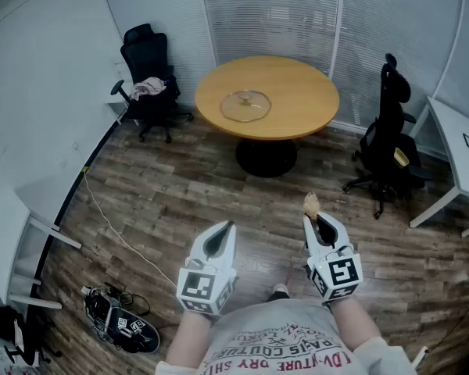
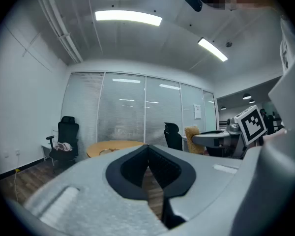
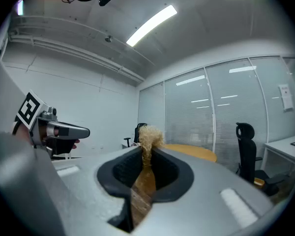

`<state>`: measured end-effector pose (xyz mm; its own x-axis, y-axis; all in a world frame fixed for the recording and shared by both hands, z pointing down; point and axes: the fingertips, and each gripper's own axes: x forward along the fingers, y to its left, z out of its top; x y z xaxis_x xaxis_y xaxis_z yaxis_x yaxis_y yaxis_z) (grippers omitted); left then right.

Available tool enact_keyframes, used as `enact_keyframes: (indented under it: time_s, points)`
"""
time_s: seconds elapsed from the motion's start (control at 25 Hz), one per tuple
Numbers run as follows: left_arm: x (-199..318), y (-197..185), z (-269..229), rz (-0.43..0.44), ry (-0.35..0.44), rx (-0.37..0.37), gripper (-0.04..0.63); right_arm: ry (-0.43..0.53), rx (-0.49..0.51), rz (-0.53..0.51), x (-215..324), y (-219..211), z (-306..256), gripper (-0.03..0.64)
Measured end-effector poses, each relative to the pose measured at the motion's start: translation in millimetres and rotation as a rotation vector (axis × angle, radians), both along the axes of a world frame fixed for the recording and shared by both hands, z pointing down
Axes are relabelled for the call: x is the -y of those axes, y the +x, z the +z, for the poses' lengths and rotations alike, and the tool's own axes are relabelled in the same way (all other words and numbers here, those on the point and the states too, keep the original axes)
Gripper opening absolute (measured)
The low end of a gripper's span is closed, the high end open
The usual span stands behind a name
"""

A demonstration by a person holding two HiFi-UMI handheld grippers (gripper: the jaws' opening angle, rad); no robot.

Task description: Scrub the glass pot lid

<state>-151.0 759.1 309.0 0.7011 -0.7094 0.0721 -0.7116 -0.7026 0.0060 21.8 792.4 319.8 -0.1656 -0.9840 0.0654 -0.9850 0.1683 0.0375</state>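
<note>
Glass lid [image 1: 245,105] lies on a distant table [image 1: 305,92]; right gripper [image 1: 317,220] pinches a brush [image 3: 148,136], left gripper [image 1: 227,229] is closed, empty. Unheld, the lid may slide when scrubbed.

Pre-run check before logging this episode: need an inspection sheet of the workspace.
Surface: round wooden table, across the room from the person.
Job's things: glass pot lid lying on the table; brush in the right gripper.
Clutter: cloth on the left office chair; marker-tagged device on the floor.
Grippers: left gripper shut, empty; right gripper shut on the brush; both near the body.
Cables: white cable across the floor.
Surroundings: wood floor, second office chair, white desk.
</note>
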Motion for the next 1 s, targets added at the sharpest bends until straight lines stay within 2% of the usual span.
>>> enact_keyframes:
  time_s: [0.24, 0.64, 1.0]
  points:
    - [10, -11, 0, -0.026, 0.01, 0.017, 0.008, -0.007, 0.0, 0.0, 6, -2, 0, 0.051]
    - [19, -33, 6, -0.01, -0.002, -0.009, 0.008, -0.005, 0.029, 0.005, 19, -21, 6, 0.051]
    - [50, -66, 34, -0.048, -0.067, -0.006, 0.008, -0.05, 0.063, -0.032, 60, -51, 27, 0.051]
